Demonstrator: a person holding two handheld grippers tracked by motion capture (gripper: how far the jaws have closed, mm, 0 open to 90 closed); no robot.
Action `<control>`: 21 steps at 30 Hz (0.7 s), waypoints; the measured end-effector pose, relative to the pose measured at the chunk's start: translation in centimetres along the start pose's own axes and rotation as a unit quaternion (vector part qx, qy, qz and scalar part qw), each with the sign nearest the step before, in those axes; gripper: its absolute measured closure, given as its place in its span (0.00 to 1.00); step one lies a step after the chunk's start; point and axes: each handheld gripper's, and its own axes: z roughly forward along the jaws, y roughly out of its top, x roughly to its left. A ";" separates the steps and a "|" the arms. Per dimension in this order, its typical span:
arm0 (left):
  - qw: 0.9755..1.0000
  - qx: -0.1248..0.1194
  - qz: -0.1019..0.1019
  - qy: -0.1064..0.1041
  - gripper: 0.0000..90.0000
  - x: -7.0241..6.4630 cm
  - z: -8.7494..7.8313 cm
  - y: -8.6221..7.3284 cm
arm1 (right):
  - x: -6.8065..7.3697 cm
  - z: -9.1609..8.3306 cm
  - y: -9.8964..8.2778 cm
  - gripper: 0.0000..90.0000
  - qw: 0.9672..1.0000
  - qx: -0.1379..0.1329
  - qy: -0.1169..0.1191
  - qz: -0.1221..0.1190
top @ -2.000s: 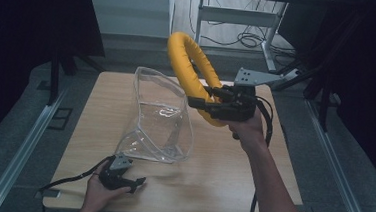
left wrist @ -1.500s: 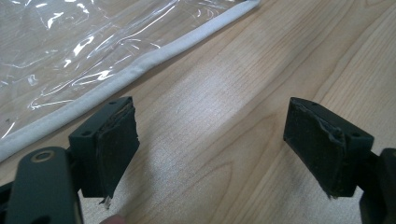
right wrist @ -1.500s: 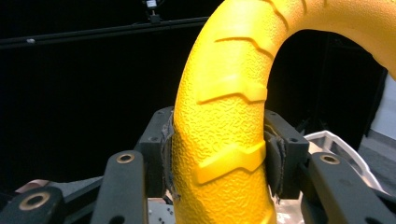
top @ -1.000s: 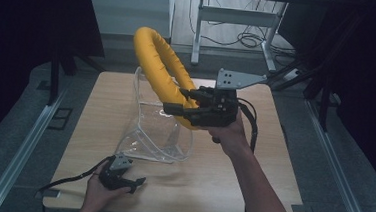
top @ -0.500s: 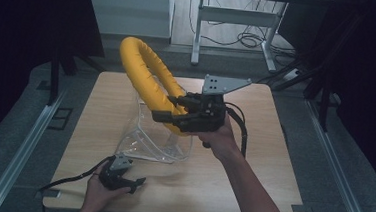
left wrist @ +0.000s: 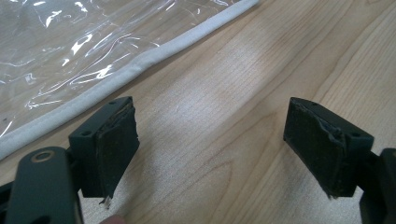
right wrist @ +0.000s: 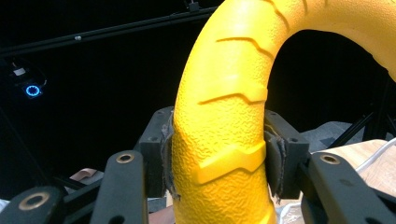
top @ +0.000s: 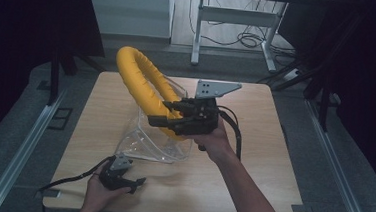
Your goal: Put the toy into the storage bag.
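Note:
A yellow ring (top: 140,85) with raised tread marks is held up over the table, tilted to the left. My right gripper (top: 156,120) is shut on its lower part; in the right gripper view the ring (right wrist: 224,135) is squeezed between both pads. A clear plastic bag (top: 148,138) with a white trimmed edge (left wrist: 93,91) stands under the ring, its mouth up. My left gripper (top: 133,185) rests low on the wooden table (top: 251,175) near the front left, open, with bare wood between its pads (left wrist: 114,144), just short of the bag's edge.
A grey three-cornered plate (top: 216,89) sits atop the right gripper and a black cable (top: 235,134) loops from it. Metal rails (top: 20,149) run along both sides of the table. A desk frame and cables (top: 246,37) stand on the floor behind.
My right gripper has carried the yellow ring leftward and lower, from the table's right side to above the bag's mouth. The left gripper has stayed still.

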 end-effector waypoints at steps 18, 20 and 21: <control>1.000 0.000 0.000 0.000 0.19 0.0 0.0 0.0 | -1.0 0.8 -1.8 0.56 1.000 0.007 0.002 0.025; 1.000 -0.002 -0.002 0.000 0.20 0.0 0.0 0.0 | -1.2 1.0 -2.1 0.56 1.000 0.009 0.002 0.026; 1.000 -0.002 -0.002 0.000 0.20 0.0 0.0 0.0 | -1.3 1.1 -2.2 0.56 1.000 0.011 0.002 0.028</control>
